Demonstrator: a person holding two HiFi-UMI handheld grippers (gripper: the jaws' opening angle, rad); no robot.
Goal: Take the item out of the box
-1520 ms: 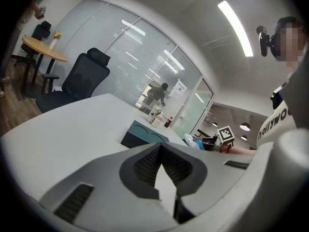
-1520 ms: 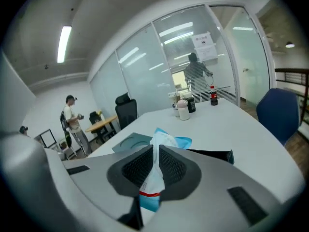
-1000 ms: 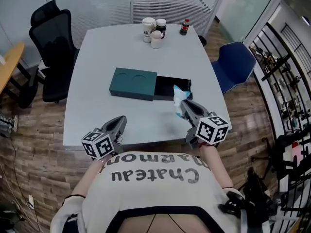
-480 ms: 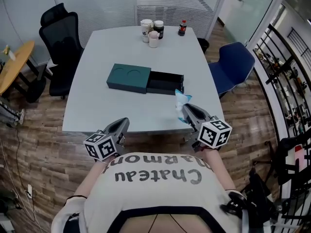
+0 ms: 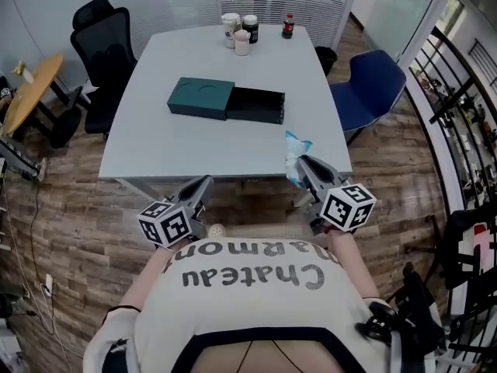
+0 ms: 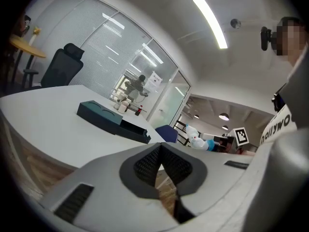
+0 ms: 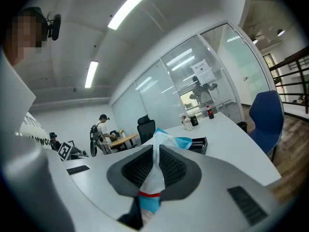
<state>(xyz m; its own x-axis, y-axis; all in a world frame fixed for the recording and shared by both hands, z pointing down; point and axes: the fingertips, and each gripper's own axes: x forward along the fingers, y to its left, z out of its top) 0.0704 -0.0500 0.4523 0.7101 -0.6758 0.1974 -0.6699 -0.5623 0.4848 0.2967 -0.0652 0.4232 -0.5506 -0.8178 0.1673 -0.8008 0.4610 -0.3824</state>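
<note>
A dark teal box [image 5: 200,98] lies on the grey table [image 5: 178,150], its black drawer [image 5: 256,105] pulled out to the right. My right gripper [image 5: 299,164] hovers over the table's near right corner, shut on a white and blue packet [image 5: 293,152]. In the right gripper view the packet [image 7: 155,173] is pinched between the pads and sticks out above them, with the drawer [image 7: 198,144] far behind it. My left gripper [image 5: 202,186] hangs off the table's near edge, shut with nothing in it. Its own view shows the box [image 6: 101,114] far off and the packet [image 6: 195,138] to the right.
Cups and jars [image 5: 239,31] and a small bottle [image 5: 288,26] stand at the table's far end. A black office chair [image 5: 105,49] is at the left, a blue chair [image 5: 374,90] at the right. A wooden side table [image 5: 27,92] stands far left, over wood flooring.
The person has stepped back from the table. Both grippers came back towards its near edge, and the right one has carried the packet away from the drawer.
</note>
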